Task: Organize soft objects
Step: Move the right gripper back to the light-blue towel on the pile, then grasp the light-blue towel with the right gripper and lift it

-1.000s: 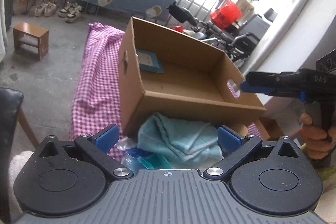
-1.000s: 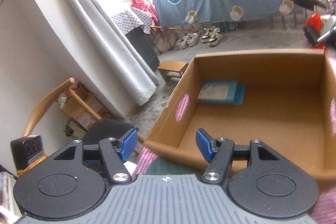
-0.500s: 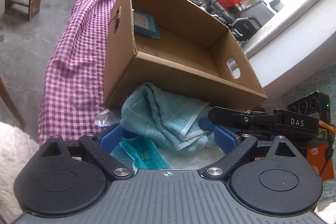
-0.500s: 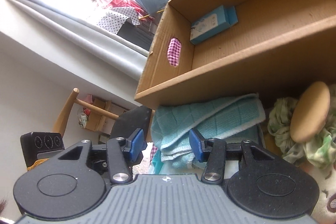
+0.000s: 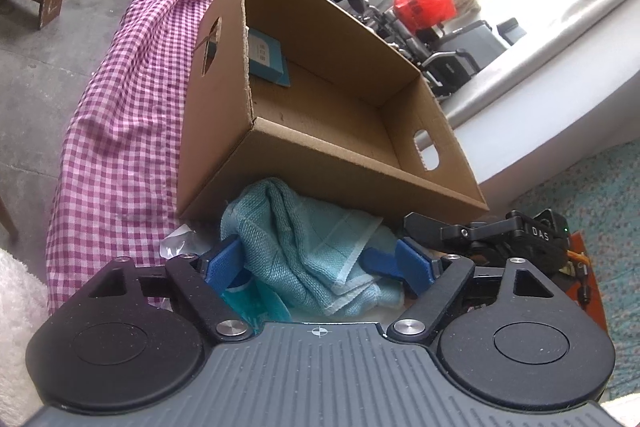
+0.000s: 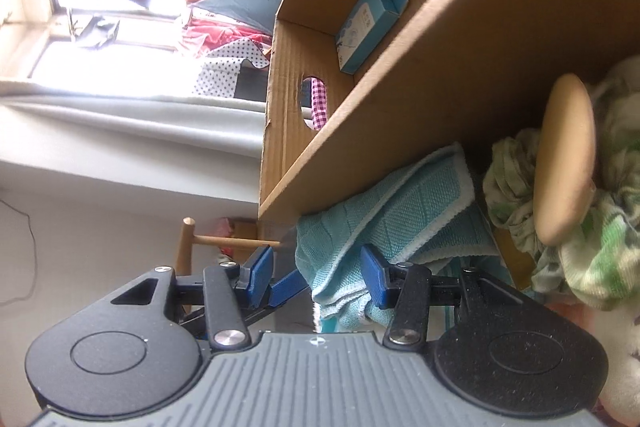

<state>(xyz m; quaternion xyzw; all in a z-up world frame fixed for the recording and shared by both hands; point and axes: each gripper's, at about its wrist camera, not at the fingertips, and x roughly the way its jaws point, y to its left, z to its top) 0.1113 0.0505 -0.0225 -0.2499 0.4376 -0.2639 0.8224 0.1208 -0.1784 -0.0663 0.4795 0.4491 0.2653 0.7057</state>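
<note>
Far left, a purple gingham cloth (image 5: 120, 131) drapes the surface. The teal towel (image 5: 308, 247) lies bunched at the near wall of the cardboard box (image 5: 328, 163). The left gripper (image 5: 320, 263), partly open, has just been closing around it. The right gripper (image 6: 318, 269), half open, takes its corner; contact unclear. Risk: two grippers converge; fingers may collide, or one fold slips free.

The cardboard box (image 5: 328, 131) hides the far edge of the teal towel (image 5: 304, 247). Whether the left gripper (image 5: 320, 263) presses the towel cannot be told. Beside the box, the green cloth (image 6: 576, 251) runs off the right wrist view's edge, partly behind a blurred tan disc (image 6: 564, 163).
</note>
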